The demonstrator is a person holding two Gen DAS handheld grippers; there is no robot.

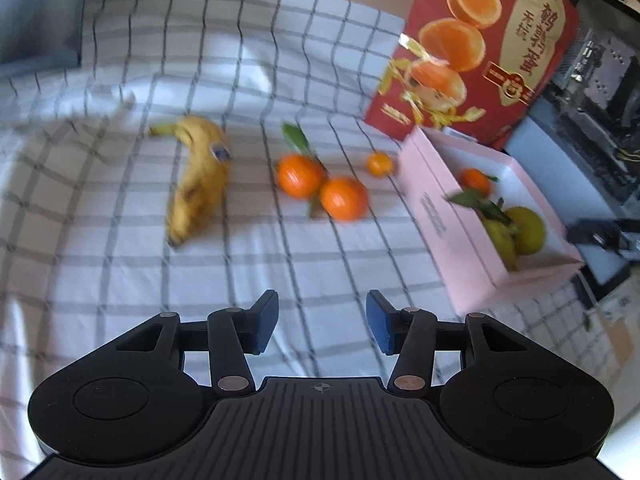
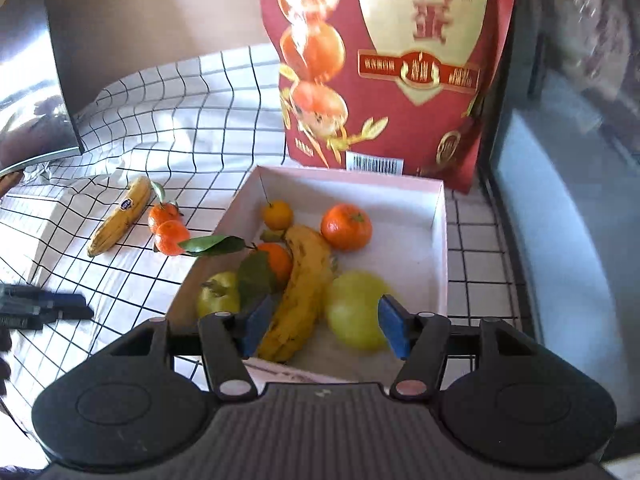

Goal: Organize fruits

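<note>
the left gripper (image 1: pixel 322 322), jaws wide and empty, is nearer the loose banana (image 1: pixel 198 178), lying lengthwise ahead-left on the checked cloth (image 1: pixel 120 260), while the right gripper (image 2: pixel 322 326), jaws wide and empty, hovers over the pink box (image 2: pixel 440 240).

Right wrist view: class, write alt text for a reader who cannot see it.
The open right gripper hovers over a pink box holding a banana, oranges and green fruit. Another banana and two oranges lie outside on the checked cloth.

Banana (image 1: pixel 198 178) left of tangerines (image 1: pixel 322 188), box (image 1: pixel 460 216) right.
</note>
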